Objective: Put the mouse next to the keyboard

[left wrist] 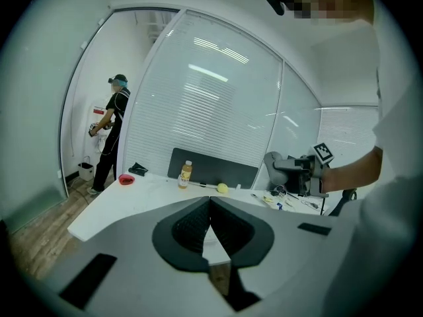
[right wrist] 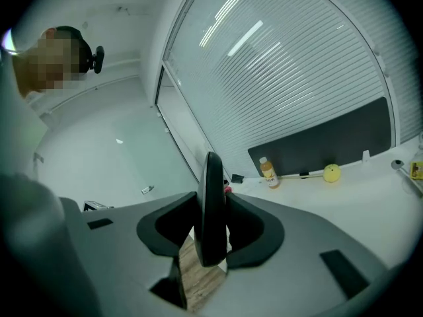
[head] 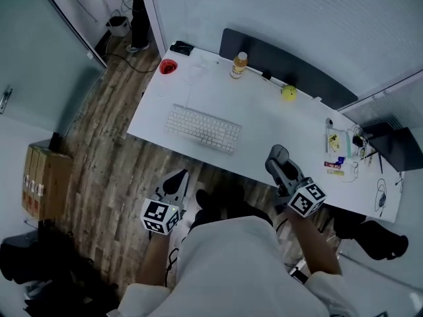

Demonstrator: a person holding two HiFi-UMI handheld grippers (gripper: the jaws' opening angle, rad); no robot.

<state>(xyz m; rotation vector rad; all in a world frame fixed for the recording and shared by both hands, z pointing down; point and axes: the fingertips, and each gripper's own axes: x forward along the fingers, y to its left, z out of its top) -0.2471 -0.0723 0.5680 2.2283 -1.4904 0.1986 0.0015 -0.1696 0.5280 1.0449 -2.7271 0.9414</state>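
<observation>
A white keyboard lies near the front edge of the white desk. My right gripper hovers at the desk's front edge, right of the keyboard, shut on a dark grey mouse. In the right gripper view the mouse stands edge-on between the jaws of the gripper. The left gripper view shows the same mouse off to the right. My left gripper hangs over the wooden floor in front of the desk, below the keyboard; in its own view the gripper has its jaws meeting, with nothing between them.
On the desk stand an orange-capped bottle, a yellow ball and a red object, in front of a dark panel. Small clutter lies at the right end. A person stands at the far left; cardboard boxes sit on the floor.
</observation>
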